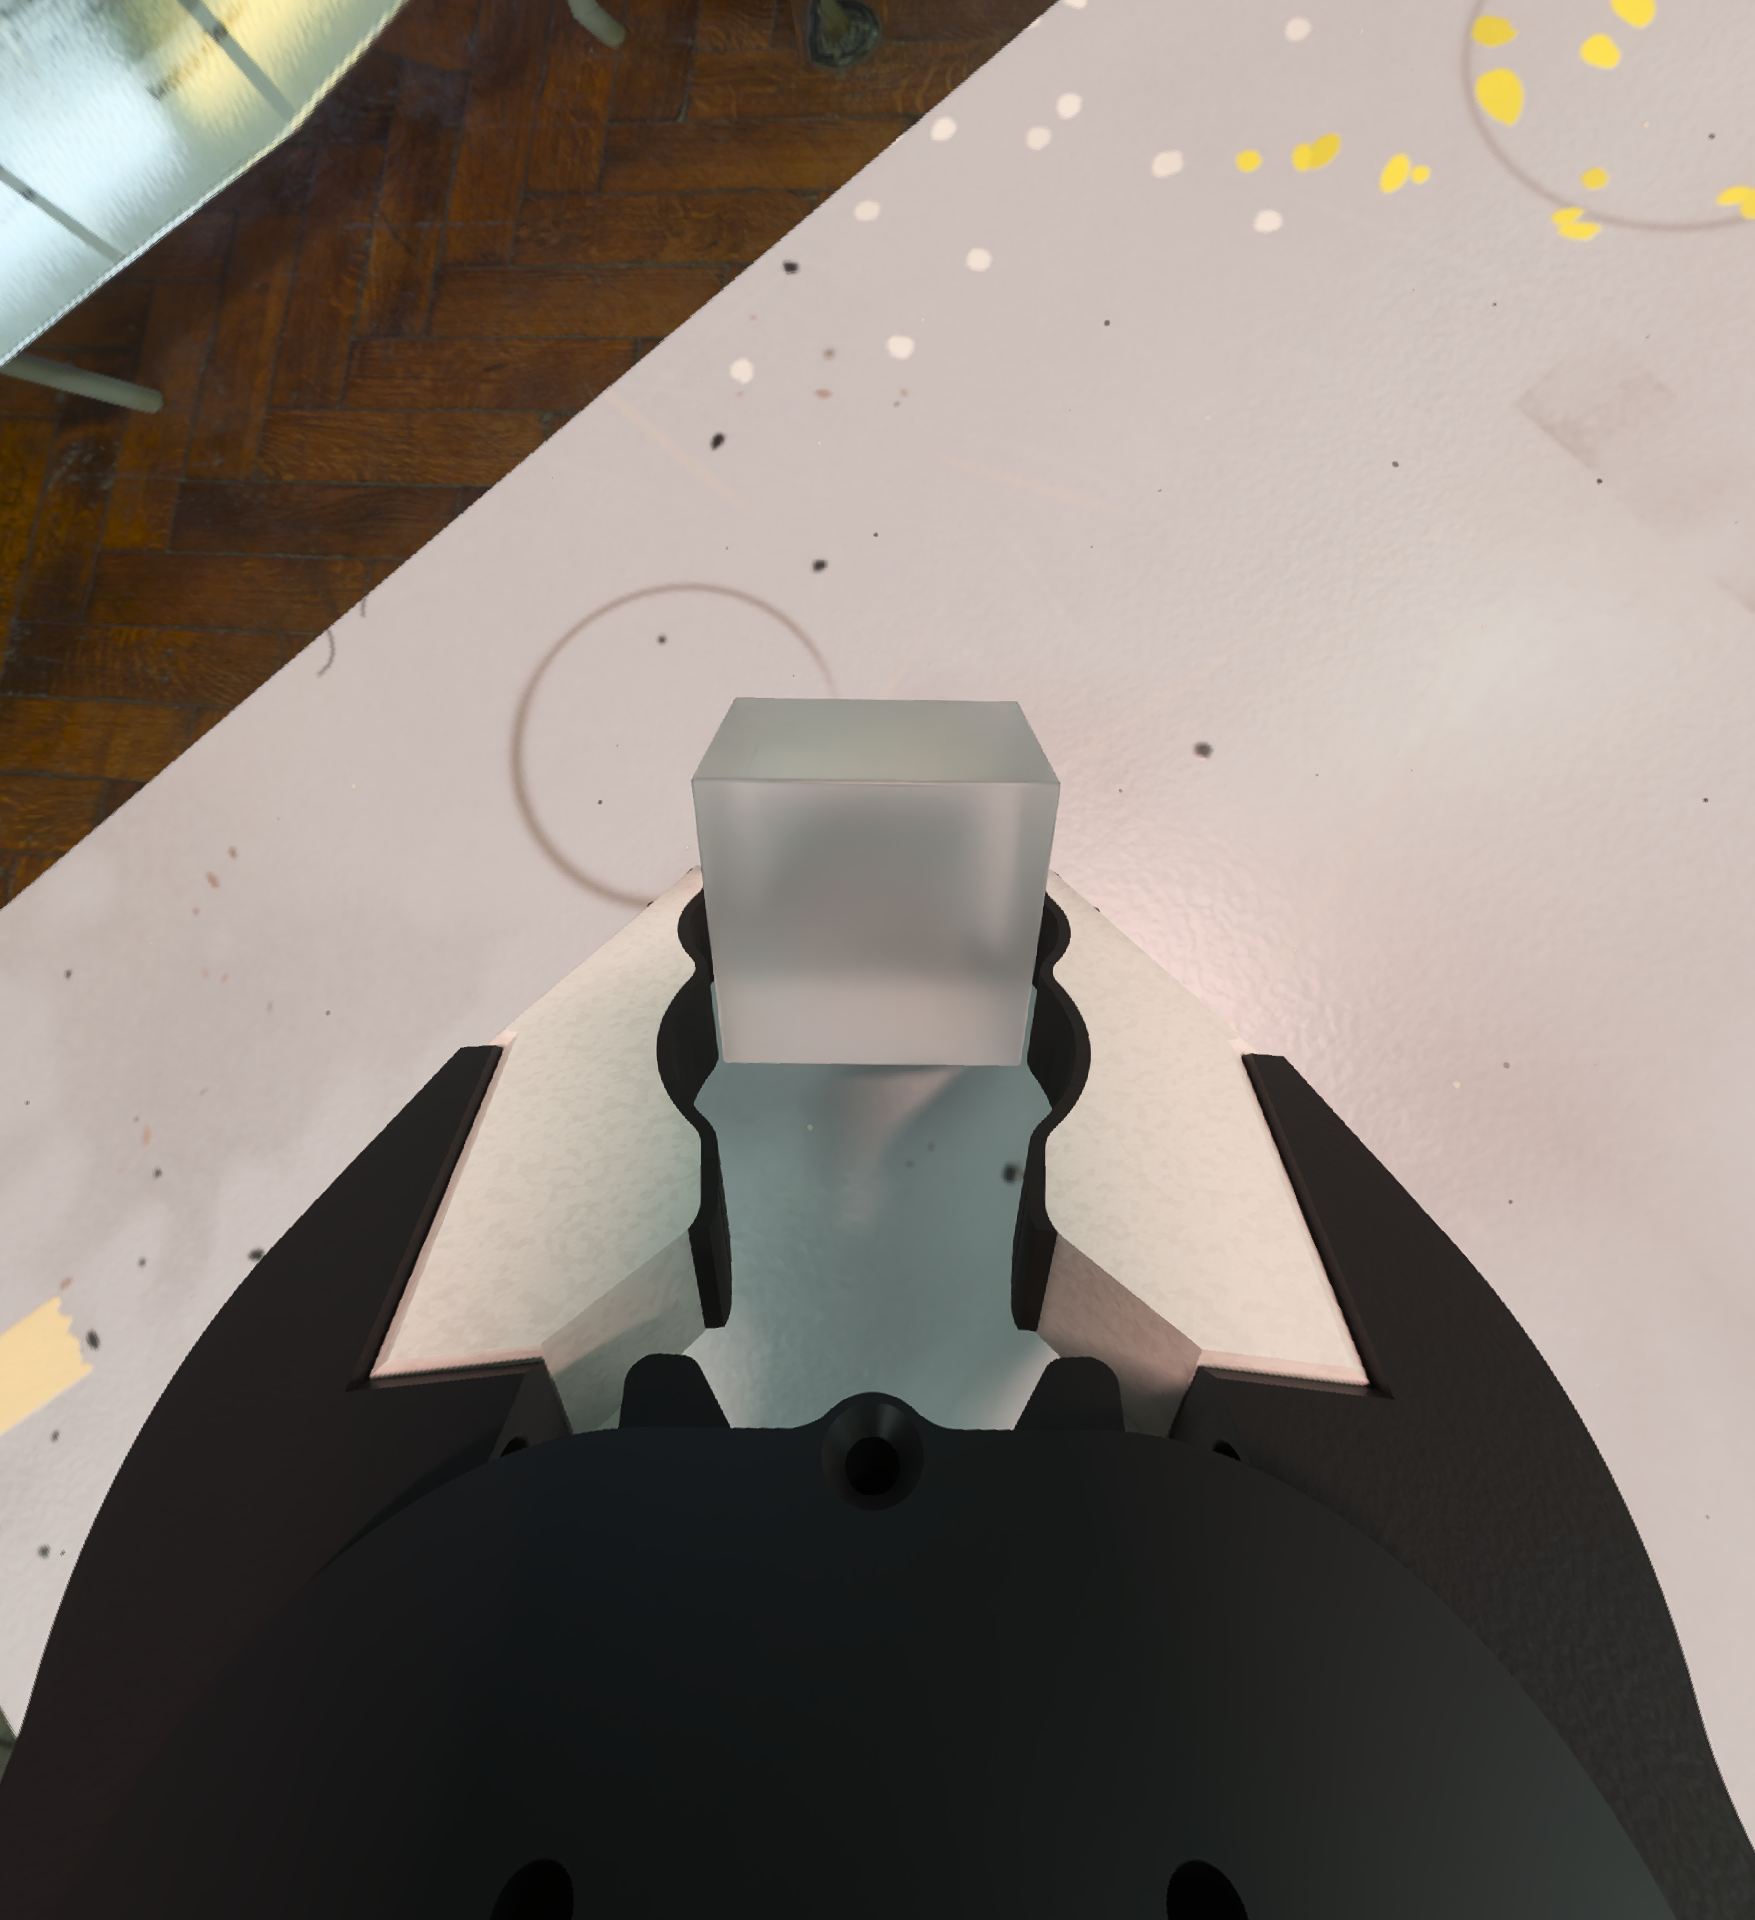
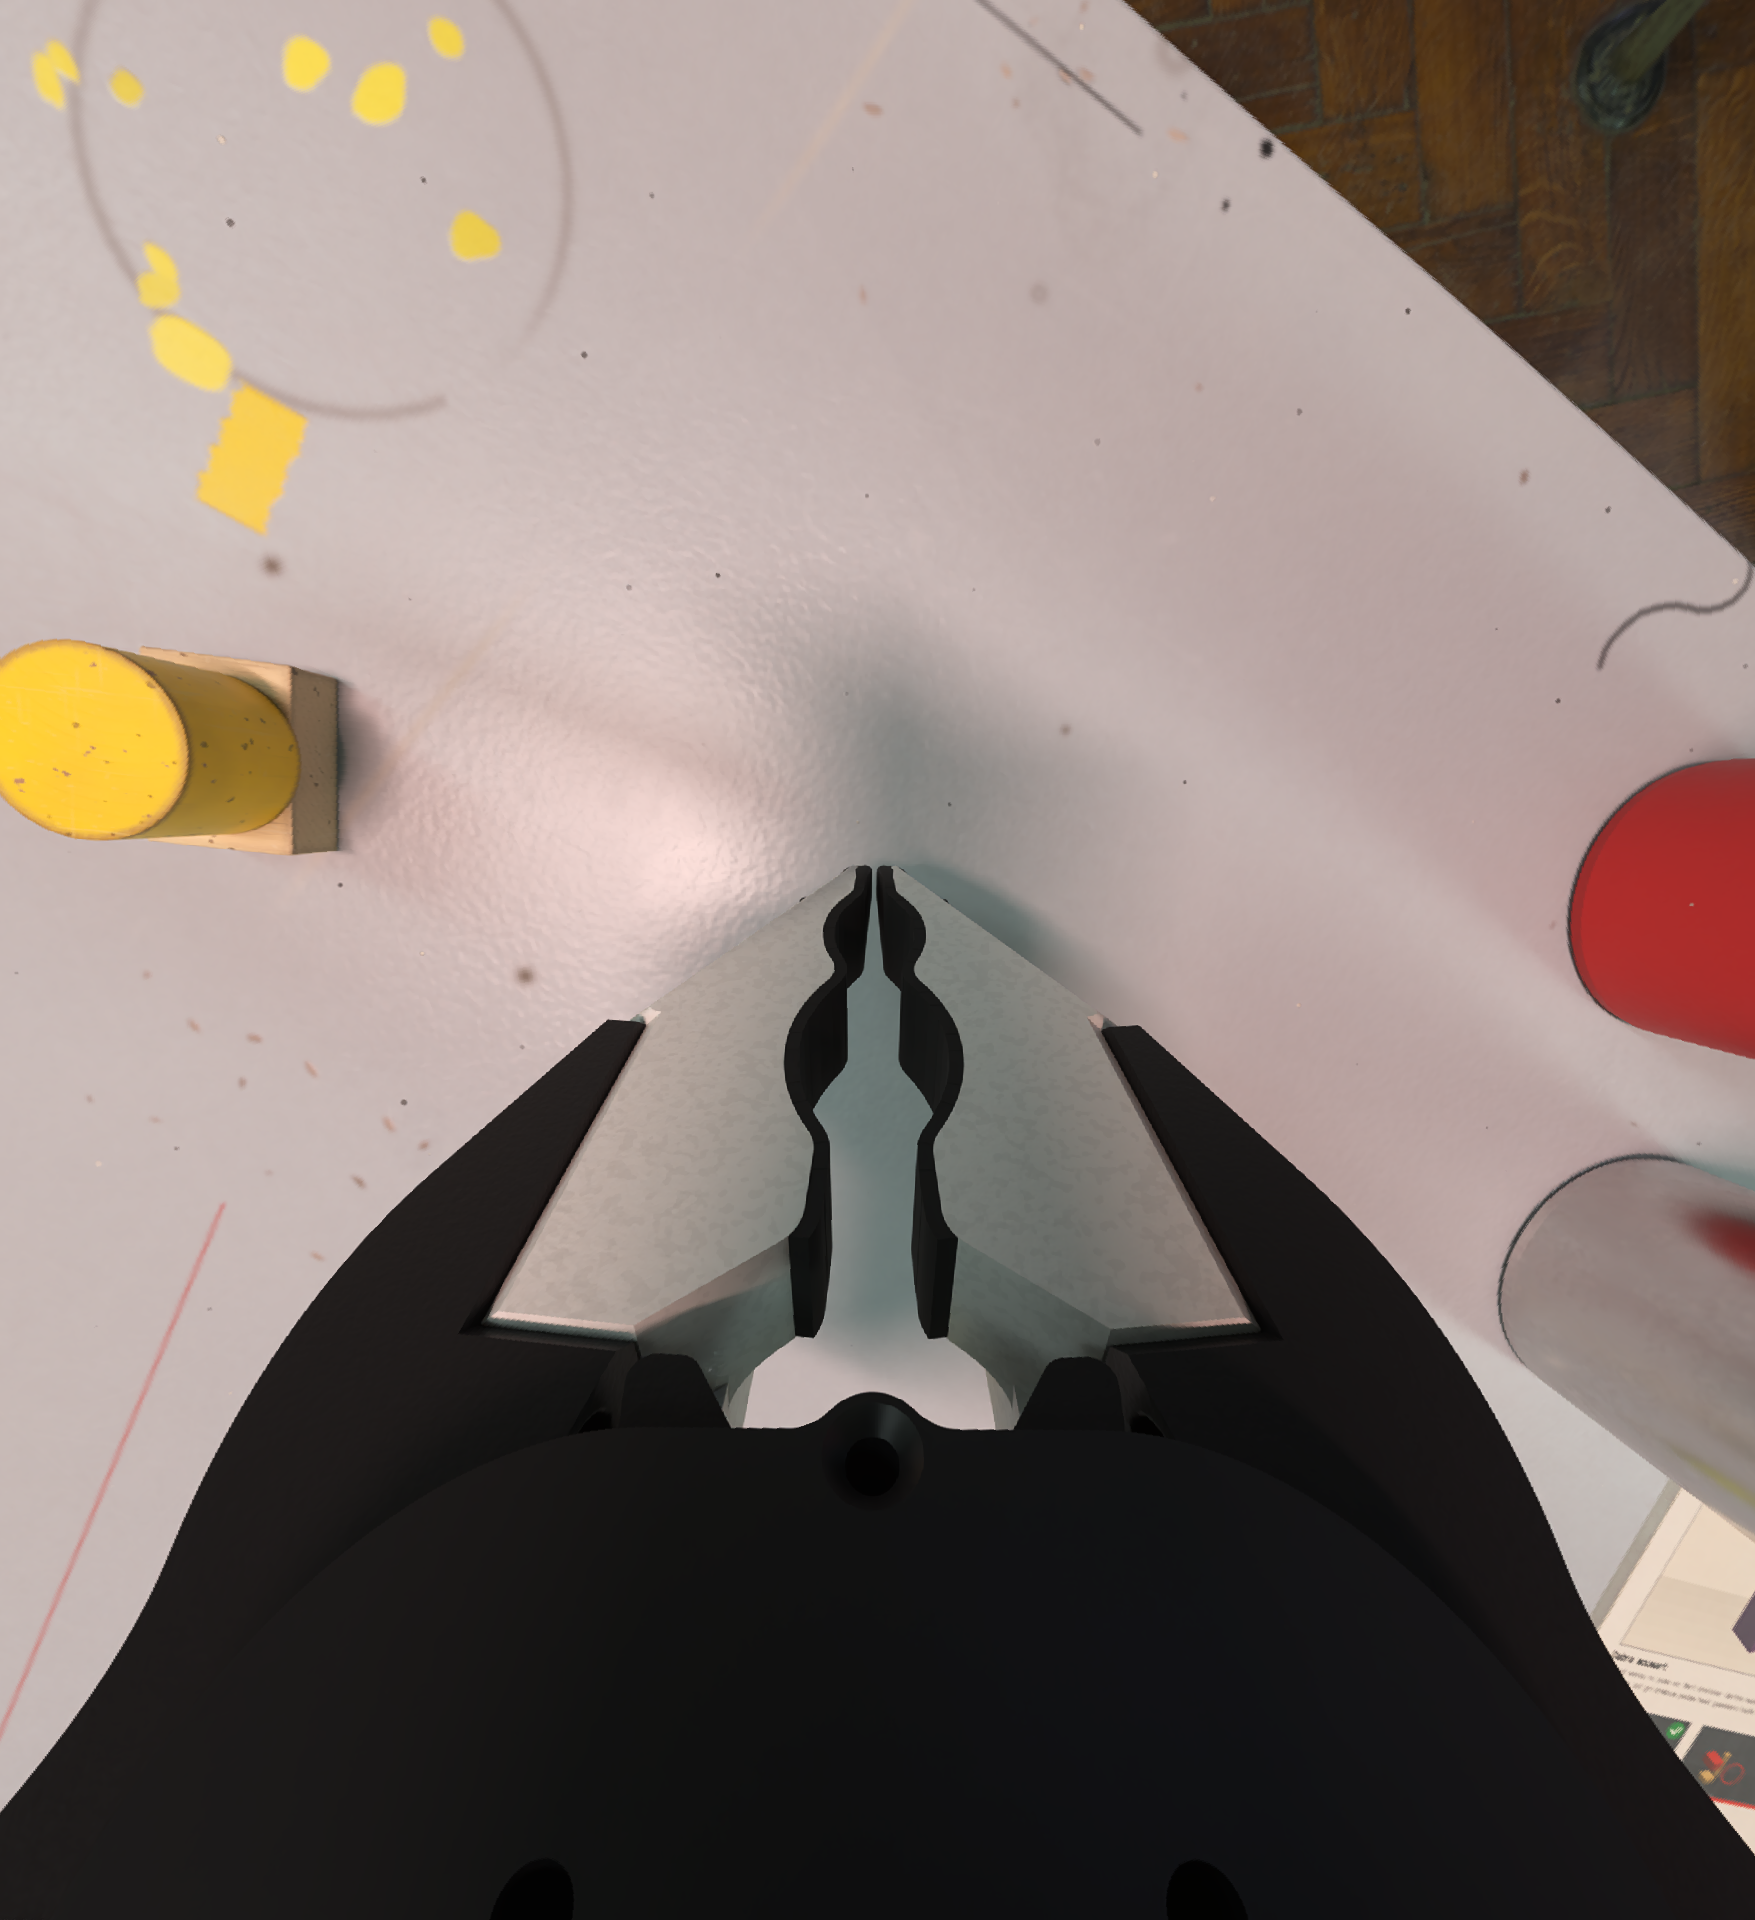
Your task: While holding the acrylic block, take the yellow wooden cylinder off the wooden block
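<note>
In the left wrist view my left gripper [image 1: 875, 935] is shut on a frosted clear acrylic block [image 1: 873, 883], held between the fingertips above the white table [image 1: 1372, 831]. In the right wrist view my right gripper [image 2: 873, 878] is shut and empty above the table. A yellow wooden cylinder [image 2: 125, 740] stands upright on a pale wooden block [image 2: 312, 764] at the left of that view, well to the left of the right gripper and apart from it.
A red cylinder [image 2: 1714, 904] and a frosted grey cylinder [image 2: 1683, 1340] stand at the right edge of the right wrist view. A printed sheet [image 2: 1725, 1683] lies at the lower right. The table edge runs diagonally with wooden floor [image 1: 229, 468] beyond. Yellow paint spots [image 2: 229, 457] mark the table.
</note>
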`<action>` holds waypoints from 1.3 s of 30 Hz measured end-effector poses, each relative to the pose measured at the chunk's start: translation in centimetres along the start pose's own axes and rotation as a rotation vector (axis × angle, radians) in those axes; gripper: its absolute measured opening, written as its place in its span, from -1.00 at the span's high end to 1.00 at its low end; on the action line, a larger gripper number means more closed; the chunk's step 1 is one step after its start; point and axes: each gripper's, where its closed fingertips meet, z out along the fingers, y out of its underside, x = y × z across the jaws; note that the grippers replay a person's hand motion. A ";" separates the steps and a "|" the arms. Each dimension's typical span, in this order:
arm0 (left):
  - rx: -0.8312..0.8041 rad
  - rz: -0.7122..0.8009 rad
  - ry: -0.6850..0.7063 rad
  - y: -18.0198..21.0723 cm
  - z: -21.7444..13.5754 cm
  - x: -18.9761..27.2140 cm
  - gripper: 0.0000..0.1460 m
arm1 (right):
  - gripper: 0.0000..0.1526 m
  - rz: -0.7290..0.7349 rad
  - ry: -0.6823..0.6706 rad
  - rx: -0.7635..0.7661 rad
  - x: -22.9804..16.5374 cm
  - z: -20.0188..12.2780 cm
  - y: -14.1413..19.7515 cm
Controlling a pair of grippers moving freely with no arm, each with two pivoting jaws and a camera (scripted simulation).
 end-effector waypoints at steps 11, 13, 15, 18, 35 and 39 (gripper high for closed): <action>-0.004 0.004 -0.001 0.1 0.1 0.0 0.19 | 0.99 -0.029 0.119 0.021 1.7 -1.3 -0.8; -0.003 0.007 -0.003 0.0 0.0 0.0 0.19 | 0.99 -0.034 0.183 0.080 2.6 -2.3 -1.8; 0.000 0.007 -0.001 0.0 0.0 0.1 0.19 | 0.99 -0.038 0.251 0.158 3.4 -3.7 -2.9; -0.006 0.007 -0.003 0.1 0.1 0.0 0.19 | 0.99 -0.040 0.308 0.253 4.1 -5.5 -4.2; 0.066 -0.032 0.005 -1.1 -0.8 -0.3 0.19 | 0.99 0.240 0.105 0.392 4.6 -14.0 3.1; 0.132 -0.080 0.026 -2.1 -1.3 -0.4 0.19 | 0.94 0.396 0.179 0.363 3.6 -13.8 7.4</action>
